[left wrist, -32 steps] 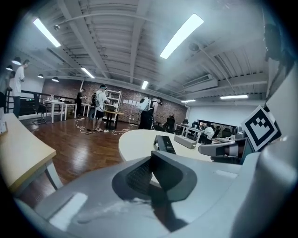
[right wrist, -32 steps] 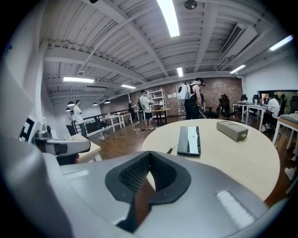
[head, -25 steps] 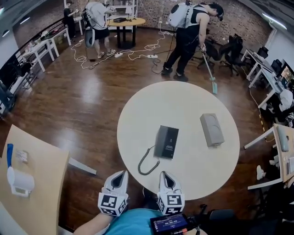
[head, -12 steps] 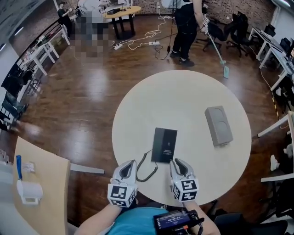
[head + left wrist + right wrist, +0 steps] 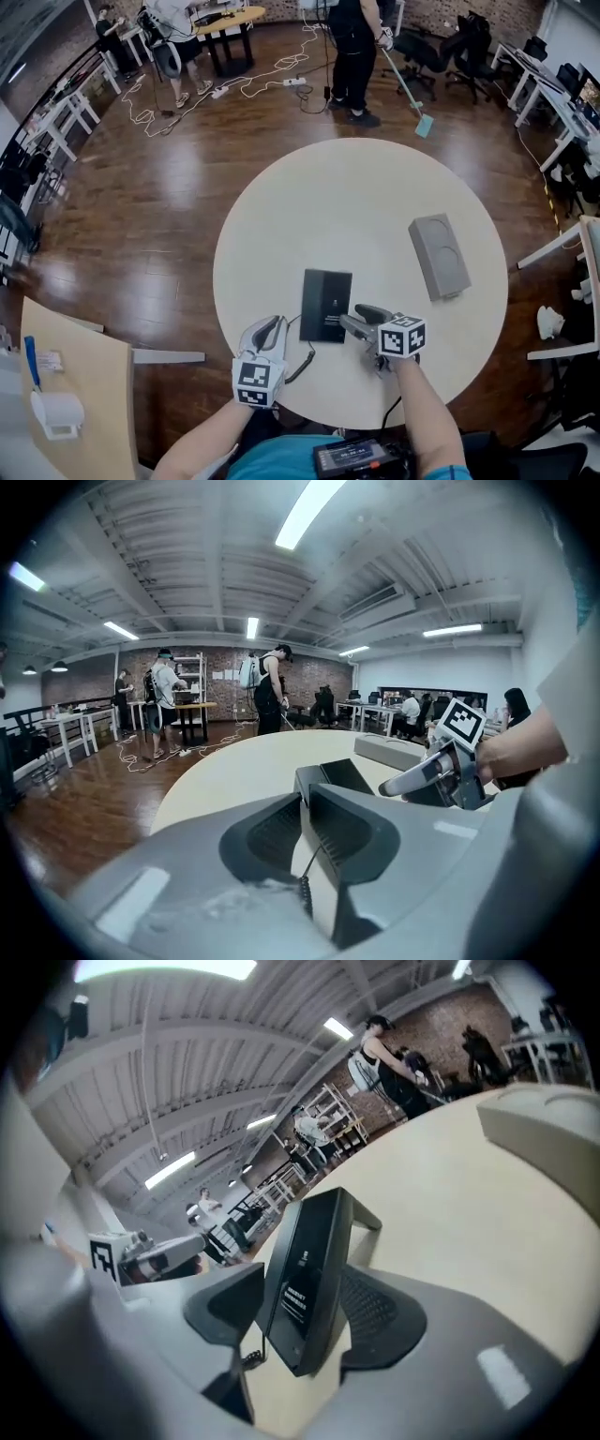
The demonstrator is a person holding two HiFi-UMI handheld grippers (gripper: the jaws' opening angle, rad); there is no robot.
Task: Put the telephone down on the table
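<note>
A black telephone (image 5: 325, 305) lies flat on the round cream table (image 5: 356, 206), its coiled cord (image 5: 304, 362) trailing off its near left corner. My right gripper (image 5: 356, 317) is rolled onto its side at the phone's near right corner. In the right gripper view its jaws are opening with the telephone's (image 5: 314, 1269) edge between them, and a gap shows on one side. My left gripper (image 5: 272, 325) hovers just left of the phone over the cord, jaws shut on nothing. In the left gripper view the telephone (image 5: 333, 778) lies just beyond the tips and the cord (image 5: 302, 892) runs under them.
A grey flat box (image 5: 439, 255) lies on the table's right side. A wooden desk (image 5: 75, 375) with a white device stands at the lower left. Far back, a person (image 5: 352, 47) mops the wooden floor near loose cables (image 5: 234, 89). Office chairs and desks line the right wall.
Both grippers moved forward from the table's near edge to the telephone. The right one rolled onto its side and its jaws opened around the phone's edge.
</note>
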